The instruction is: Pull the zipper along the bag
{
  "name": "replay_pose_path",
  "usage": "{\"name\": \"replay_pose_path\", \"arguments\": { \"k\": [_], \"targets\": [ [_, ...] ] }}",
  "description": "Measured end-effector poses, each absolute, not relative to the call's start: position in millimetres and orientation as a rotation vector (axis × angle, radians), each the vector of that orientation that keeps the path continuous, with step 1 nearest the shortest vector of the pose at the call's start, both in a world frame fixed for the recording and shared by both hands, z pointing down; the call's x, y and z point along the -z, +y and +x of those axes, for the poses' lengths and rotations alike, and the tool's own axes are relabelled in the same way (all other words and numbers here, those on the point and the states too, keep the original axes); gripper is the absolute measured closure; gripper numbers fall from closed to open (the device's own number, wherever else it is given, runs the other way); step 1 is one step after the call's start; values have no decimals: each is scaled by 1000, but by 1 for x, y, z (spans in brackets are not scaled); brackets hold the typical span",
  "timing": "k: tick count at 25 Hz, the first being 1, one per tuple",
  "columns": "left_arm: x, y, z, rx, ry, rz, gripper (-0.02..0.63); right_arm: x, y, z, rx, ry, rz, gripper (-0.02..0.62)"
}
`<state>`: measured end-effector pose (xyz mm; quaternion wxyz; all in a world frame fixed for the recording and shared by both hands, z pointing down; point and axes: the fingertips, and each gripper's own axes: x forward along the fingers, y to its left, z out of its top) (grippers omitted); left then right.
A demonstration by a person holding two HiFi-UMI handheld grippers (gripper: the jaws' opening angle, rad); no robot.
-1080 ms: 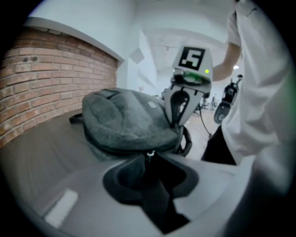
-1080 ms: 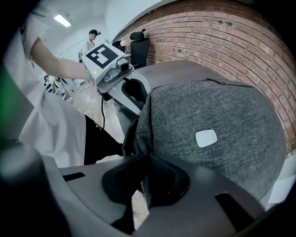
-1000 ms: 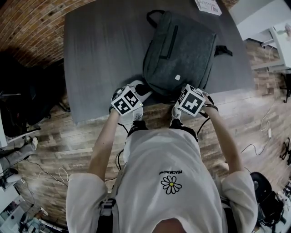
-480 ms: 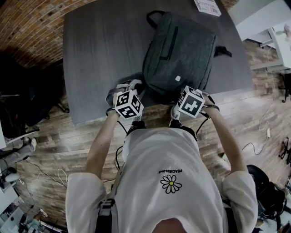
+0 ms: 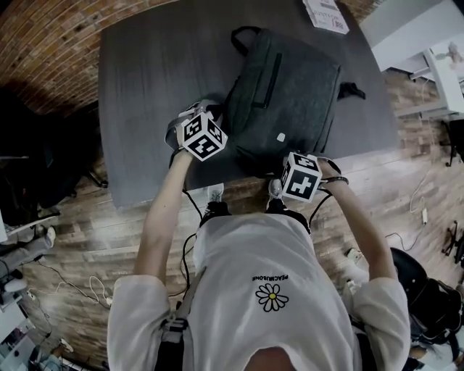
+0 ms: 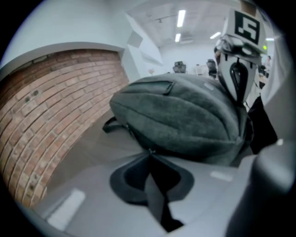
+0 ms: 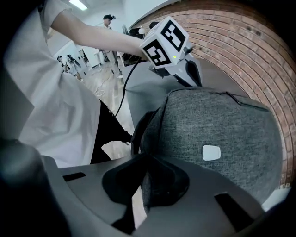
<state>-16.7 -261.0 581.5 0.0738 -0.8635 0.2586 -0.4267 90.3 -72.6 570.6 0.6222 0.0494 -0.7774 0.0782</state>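
Observation:
A dark grey felt backpack point(image 5: 286, 94) lies flat on the dark table point(image 5: 145, 87). My left gripper point(image 5: 223, 138) is at the bag's left side seam. In the left gripper view its jaws point(image 6: 149, 152) are shut, tips meeting on the small zipper pull point(image 6: 150, 149) at the seam. My right gripper point(image 5: 291, 158) is at the bag's near edge, shut on a fold of the grey fabric point(image 7: 155, 180). The right gripper view also shows the left gripper's marker cube point(image 7: 164, 41) over the bag's far edge, and a small white tag point(image 7: 211, 152) on the bag's face.
A printed sheet point(image 5: 325, 14) lies at the table's far right corner. The bag's carry handle point(image 5: 243, 32) points away from me and a strap point(image 5: 351, 90) sticks out to the right. The table's near edge point(image 5: 217, 185) runs just in front of the person. Cables lie on the wooden floor.
The left gripper has closed and moved away from me, from the bag's near left corner up along its left side. The right gripper has stayed at the near edge.

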Motion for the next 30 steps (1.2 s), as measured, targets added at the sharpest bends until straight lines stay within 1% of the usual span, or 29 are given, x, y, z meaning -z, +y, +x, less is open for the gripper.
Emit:
{"name": "replay_pose_path", "arguments": {
  "k": [6, 11, 12, 15, 16, 19, 20, 21, 22, 23, 25, 26, 27, 28, 30],
  "targets": [
    [-583, -286, -4, 1258, 751, -2634, 601, -575, -71, 89, -173, -1786, 92, 577],
    [-576, -289, -4, 1208, 792, -2664, 601, -563, -79, 88, -379, -1891, 224, 559],
    [-574, -292, -6, 1199, 807, -2667, 603, -557, -84, 85, -424, -1935, 306, 545],
    [-571, -298, -10, 1196, 809, -2662, 602, -524, -111, 58, -475, -2116, 601, 473],
    [-572, -298, -10, 1198, 801, -2659, 602, -514, -118, 43, -462, -2165, 654, 431],
    [-572, -298, -11, 1200, 780, -2665, 603, -517, -127, -6, -353, -2176, 646, 392],
    [-572, -297, -11, 1201, 772, -2665, 602, -527, -132, -14, -304, -2130, 651, 391],
    [-572, -297, -10, 1204, 761, -2662, 603, -537, -138, -17, -255, -2072, 680, 392],
    [-572, -296, -10, 1208, 747, -2657, 601, -546, -144, -15, -211, -2014, 725, 421],
    [-572, -296, -10, 1211, 734, -2651, 603, -552, -149, -12, -175, -1965, 768, 477],
    [-573, -297, -11, 1218, 719, -2642, 603, -561, -152, -10, -141, -1902, 803, 489],
    [-574, -298, -11, 1222, 718, -2638, 602, -564, -151, -11, -146, -1884, 788, 510],
    [-574, -299, -11, 1228, 718, -2632, 602, -567, -149, -13, -169, -1874, 760, 556],
    [-576, -299, -11, 1236, 719, -2624, 601, -569, -147, -14, -210, -1874, 727, 573],
    [-578, -300, -11, 1243, 729, -2603, 601, -569, -143, -16, -314, -1895, 672, 580]
  ]
}}
